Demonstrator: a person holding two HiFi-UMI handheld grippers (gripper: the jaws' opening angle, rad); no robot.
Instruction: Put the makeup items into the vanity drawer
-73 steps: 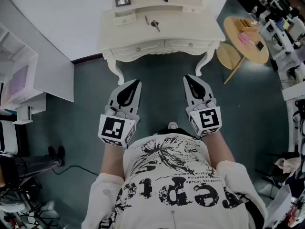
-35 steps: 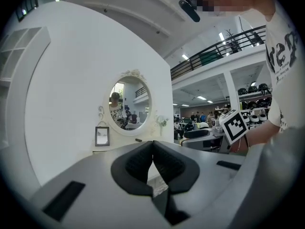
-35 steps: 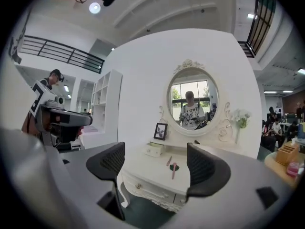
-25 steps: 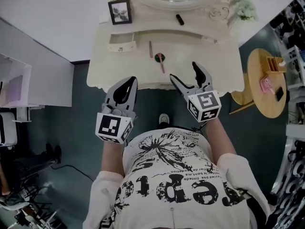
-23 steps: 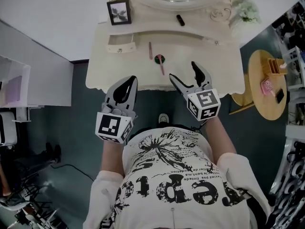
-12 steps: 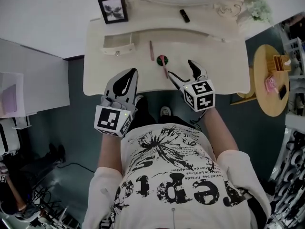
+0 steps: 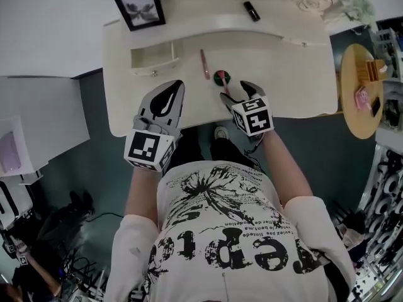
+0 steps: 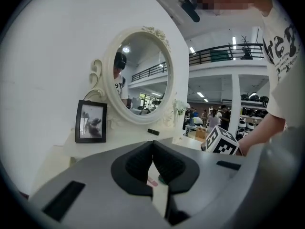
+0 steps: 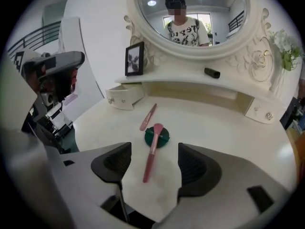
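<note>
Your right gripper [image 9: 153, 159], jaws just narrowing, straddles slim pink makeup brush [image 9: 154, 140], unpressed; brush head half-hides round green compact [image 9: 148, 138] beyond. Your left gripper [image 8: 152, 147] pinched closed, empty.

Black-framed picture [image 7: 140, 7] stands just left of the big oval mirror [image 9: 190, 18]. White flowers [image 9: 287, 51] are off to the mirror's right, and a round wooden side table [image 7: 356, 121] sits apart on the dark floor [image 7: 94, 165].
</note>
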